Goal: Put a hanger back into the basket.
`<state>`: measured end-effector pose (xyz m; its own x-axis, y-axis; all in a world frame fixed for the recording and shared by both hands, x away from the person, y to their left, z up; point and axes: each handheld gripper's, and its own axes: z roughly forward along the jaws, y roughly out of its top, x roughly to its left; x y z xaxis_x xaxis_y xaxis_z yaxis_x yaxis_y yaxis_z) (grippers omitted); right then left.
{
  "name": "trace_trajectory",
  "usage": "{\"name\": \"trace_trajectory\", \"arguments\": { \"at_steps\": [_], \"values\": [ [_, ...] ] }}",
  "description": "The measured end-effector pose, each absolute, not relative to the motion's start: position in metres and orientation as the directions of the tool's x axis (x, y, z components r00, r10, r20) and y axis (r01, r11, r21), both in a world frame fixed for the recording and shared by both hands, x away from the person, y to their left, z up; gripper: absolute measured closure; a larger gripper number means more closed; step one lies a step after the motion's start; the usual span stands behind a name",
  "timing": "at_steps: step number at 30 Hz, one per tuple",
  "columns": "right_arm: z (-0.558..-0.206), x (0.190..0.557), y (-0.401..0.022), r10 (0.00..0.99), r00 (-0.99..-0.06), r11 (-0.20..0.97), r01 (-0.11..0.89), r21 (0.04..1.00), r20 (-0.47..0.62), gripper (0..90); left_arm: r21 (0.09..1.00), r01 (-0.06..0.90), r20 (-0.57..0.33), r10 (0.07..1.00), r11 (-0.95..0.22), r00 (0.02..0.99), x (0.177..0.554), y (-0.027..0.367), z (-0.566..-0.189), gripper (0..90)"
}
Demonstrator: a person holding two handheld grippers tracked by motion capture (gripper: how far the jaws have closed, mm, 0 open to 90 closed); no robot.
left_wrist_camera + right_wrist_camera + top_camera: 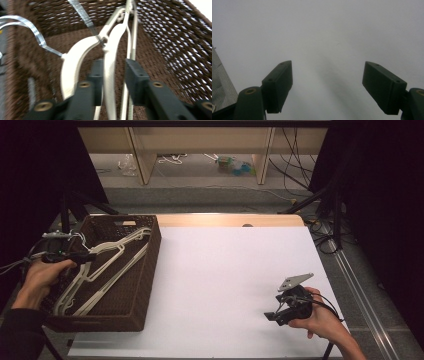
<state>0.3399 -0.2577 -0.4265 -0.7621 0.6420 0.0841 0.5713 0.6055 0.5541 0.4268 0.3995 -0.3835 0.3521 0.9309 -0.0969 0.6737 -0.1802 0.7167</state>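
Left claw (113, 75) stood part-open astride a white hanger (110, 62) in the brown basket (150, 270) at nine o'clock. Risked snagging neighbouring hangers' hooks. Right claw (327, 85) gaped wide, empty, above the table (225, 265).

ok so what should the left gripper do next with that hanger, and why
Probably close the left gripper on the hanger. Its jaws stand open inside the basket, one on each side of the hanger's pale arm, and the pads do not look pressed on it, so nothing is gripped yet. The right gripper is open over the bare table.
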Motion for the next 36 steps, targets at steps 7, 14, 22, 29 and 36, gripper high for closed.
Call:
{"name": "trace_trajectory", "arguments": {
  "at_steps": [7, 14, 22, 29, 36],
  "values": [
    [-0.425, 0.339, -0.256, 0.656, -0.748, 0.597, 0.595, 0.538, 0.099, 25.4, 0.774, 0.617, -0.069, 0.951, -0.14, 0.303, 0.416, 0.405, -0.369, 48.0],
    [-0.426, 0.341, -0.258, 0.646, -0.758, 0.595, 0.572, 0.564, 0.087, 25.2, 0.823, 0.562, -0.099, 0.954, -0.082, 0.283, 0.39, 0.38, -0.345, 38.3],
    [-0.426, 0.342, -0.258, 0.655, -0.751, 0.569, 0.561, 0.601, 0.081, 24.8, 0.887, 0.446, -0.077, 0.914, -0.12, 0.398, 0.347, 0.333, -0.329, 33.2],
    [-0.427, 0.342, -0.257, 0.662, -0.746, 0.542, 0.545, 0.639, 0.074, 23.8, 0.919, 0.36, -0.039, 0.869, -0.163, 0.494, 0.318, 0.281, -0.342, 28.5],
    [-0.422, 0.338, -0.253, 0.649, -0.759, 0.534, 0.506, 0.677, 0.055, 22.7, 0.927, 0.332, -0.069, 0.79, -0.175, 0.61, 0.302, 0.229, -0.368, 21.9]
  ]
}}
